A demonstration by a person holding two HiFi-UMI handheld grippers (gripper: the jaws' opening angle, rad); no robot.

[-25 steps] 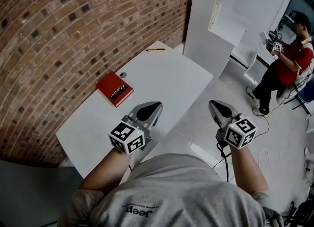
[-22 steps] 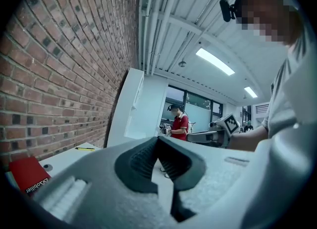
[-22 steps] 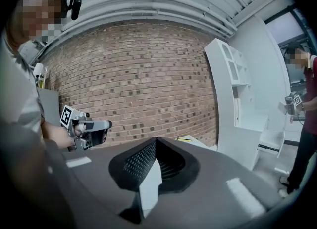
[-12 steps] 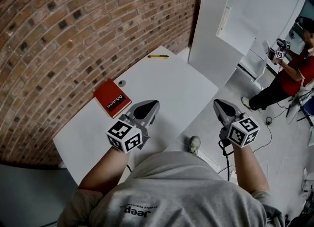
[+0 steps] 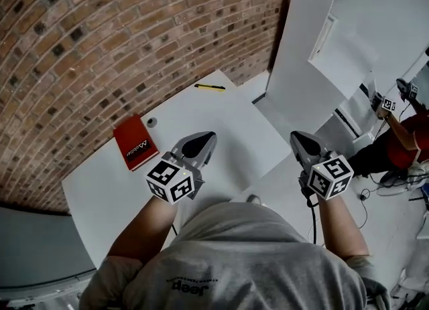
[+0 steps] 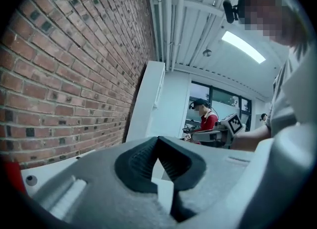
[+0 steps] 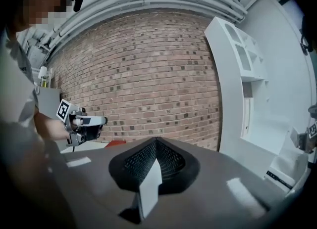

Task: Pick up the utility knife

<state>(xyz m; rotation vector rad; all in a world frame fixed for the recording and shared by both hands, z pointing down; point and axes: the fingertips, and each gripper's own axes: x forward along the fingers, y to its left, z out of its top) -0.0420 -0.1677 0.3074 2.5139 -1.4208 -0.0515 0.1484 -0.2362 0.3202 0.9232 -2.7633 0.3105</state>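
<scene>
The yellow and black utility knife [image 5: 210, 87] lies at the far end of the white table [image 5: 221, 118], close to the brick wall. My left gripper [image 5: 207, 136] hovers over the table's near half, well short of the knife, its jaws shut and empty. My right gripper [image 5: 295, 138] is held beyond the table's right edge, over the floor, also shut with nothing in it. In the left gripper view the jaws [image 6: 158, 139] meet at the tip; the right gripper view shows the same for its jaws [image 7: 157, 140]. Neither gripper view shows the knife.
A red book [image 5: 135, 142] lies at the table's left side with a small round cap [image 5: 151, 122] just behind it. A brick wall [image 5: 134, 27] runs behind the table. White shelving [image 5: 315, 41] stands right. A person in red [image 5: 402, 134] stands at far right.
Both grippers and the view have moved forward toward the table. The knife, book and table have slid leftward and lower in the head view. Both jaws stay shut.
</scene>
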